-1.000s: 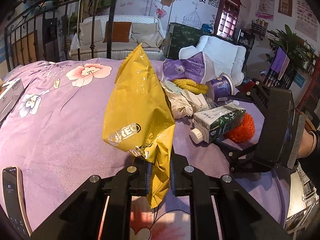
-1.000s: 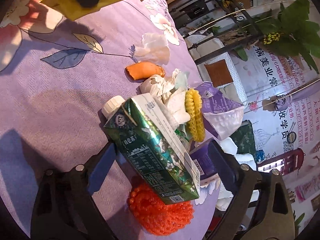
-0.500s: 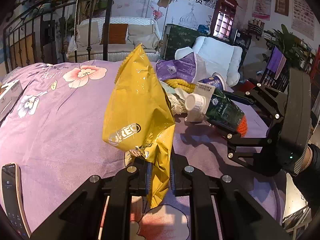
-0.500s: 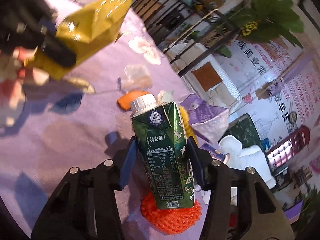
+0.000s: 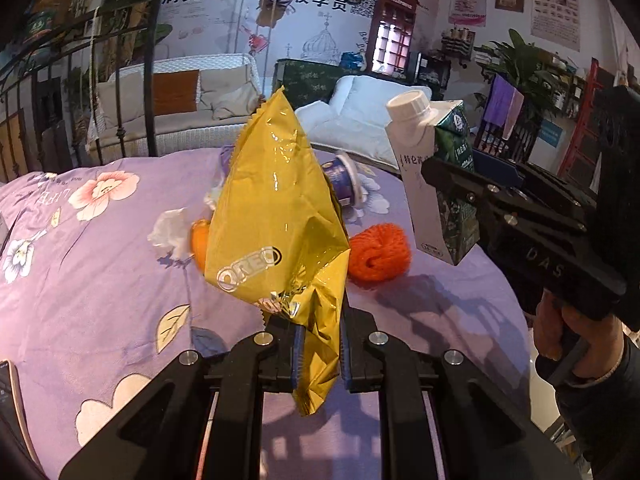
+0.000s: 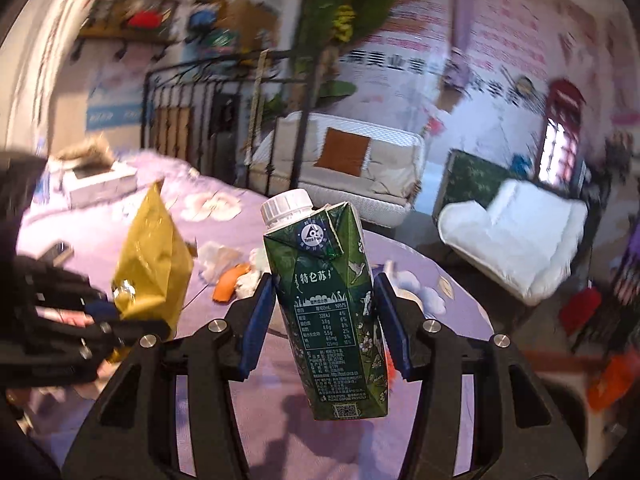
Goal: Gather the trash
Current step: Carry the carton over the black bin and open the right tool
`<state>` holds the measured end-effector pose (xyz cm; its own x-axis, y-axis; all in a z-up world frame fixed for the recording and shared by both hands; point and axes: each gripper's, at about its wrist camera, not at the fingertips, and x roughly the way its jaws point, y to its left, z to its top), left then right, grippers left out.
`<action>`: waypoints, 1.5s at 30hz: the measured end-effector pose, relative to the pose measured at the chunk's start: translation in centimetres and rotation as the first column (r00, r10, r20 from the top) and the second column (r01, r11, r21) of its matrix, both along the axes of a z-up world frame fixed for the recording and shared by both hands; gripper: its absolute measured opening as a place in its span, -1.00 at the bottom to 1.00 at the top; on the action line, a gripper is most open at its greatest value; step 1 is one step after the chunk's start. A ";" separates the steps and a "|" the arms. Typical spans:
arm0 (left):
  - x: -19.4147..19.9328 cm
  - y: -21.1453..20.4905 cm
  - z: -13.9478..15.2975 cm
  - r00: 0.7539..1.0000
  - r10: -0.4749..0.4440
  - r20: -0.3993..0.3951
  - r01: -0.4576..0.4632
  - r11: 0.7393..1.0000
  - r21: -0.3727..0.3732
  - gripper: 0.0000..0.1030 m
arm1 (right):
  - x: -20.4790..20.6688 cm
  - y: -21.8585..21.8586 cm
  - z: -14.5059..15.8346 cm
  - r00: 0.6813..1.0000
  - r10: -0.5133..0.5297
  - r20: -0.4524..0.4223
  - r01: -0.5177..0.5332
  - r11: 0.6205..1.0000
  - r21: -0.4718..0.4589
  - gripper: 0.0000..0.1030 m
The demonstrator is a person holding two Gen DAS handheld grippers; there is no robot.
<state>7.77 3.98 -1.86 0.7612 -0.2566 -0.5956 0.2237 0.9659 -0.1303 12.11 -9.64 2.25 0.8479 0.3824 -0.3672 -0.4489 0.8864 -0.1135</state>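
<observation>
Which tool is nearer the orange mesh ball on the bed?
Right. The right tool, holding the milk carton, hangs just beside and above the orange mesh ball. The left tool, gripping the yellow wrapper, sits farther back.

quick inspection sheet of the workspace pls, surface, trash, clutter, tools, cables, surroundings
surface: purple floral cloth, round table.
job's things: gold snack bag and green milk carton both lifted; orange mesh ball, purple cup on its side, orange peel and white tissue lie on the cloth.
clutter: phone at the left edge.
grippers: left tool shut on the bag's bottom edge; right tool shut on the upright carton.
cables: nothing seen.
surroundings: white sofa, iron railing, wall posters, plants.
</observation>
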 end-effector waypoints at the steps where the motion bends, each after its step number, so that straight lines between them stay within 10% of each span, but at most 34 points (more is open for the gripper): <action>1: 0.3 -0.8 0.1 1.000 -0.026 0.001 0.026 1.000 -0.002 -0.71 | -0.1 -1.3 0.2 1.000 -0.029 -0.004 0.029 0.999 0.020 0.00; 14: 2.9 -12.2 0.3 0.959 -0.285 0.008 0.285 0.958 -0.008 -0.71 | 2.2 -15.1 -1.7 0.901 -0.395 -0.181 0.412 0.909 0.068 0.00; 22: 3.9 -16.6 -0.5 0.930 -0.367 -0.036 0.366 0.930 -0.026 -0.71 | 7.9 -21.8 -8.1 0.734 -0.486 -0.474 0.567 0.823 0.036 0.00; 35: 4.9 -20.7 -1.4 0.893 -0.436 -0.110 0.430 0.900 -0.070 -0.71 | 12.5 -26.0 -18.4 0.436 -0.350 -0.829 0.676 0.735 0.045 0.02; 41: 5.6 -22.6 -1.7 0.874 -0.466 -0.136 0.460 0.885 -0.074 -0.71 | 11.9 -26.6 -18.9 0.428 -0.345 -0.836 0.710 0.700 0.074 0.11; 45: 6.4 -24.2 -1.8 0.859 -0.488 -0.157 0.478 0.873 -0.097 -0.71 | 10.1 -26.9 -17.4 0.483 -0.369 -0.794 0.720 0.684 0.120 0.13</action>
